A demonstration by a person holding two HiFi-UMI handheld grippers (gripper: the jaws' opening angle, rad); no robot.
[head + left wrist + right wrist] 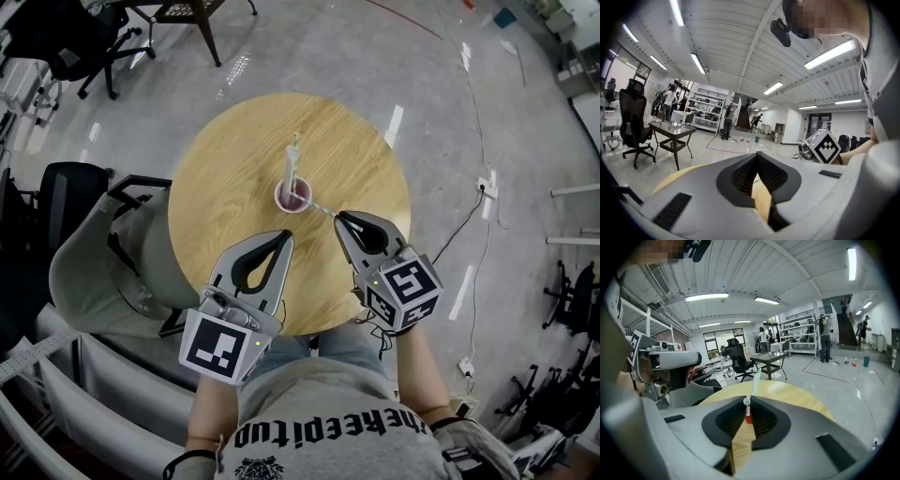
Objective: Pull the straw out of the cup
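A small cup (292, 197) with a reddish inside stands near the middle of the round wooden table (234, 159). A white straw (292, 157) rises upright from it. A second thin straw (322, 209) slants out of the cup toward me. My right gripper (339, 217) is shut on that slanted straw's end (746, 401), and the cup (748, 418) shows red between its jaws with the upright straw (754, 379) behind. My left gripper (286, 236) hovers over the table's near side, below the cup, shut with nothing in it (756, 157).
A grey padded seat (94, 258) and a black office chair (61, 187) stand left of the table. A dark side table (192, 11) is at the far side. A cable and a power strip (487, 187) lie on the floor to the right. People stand far off.
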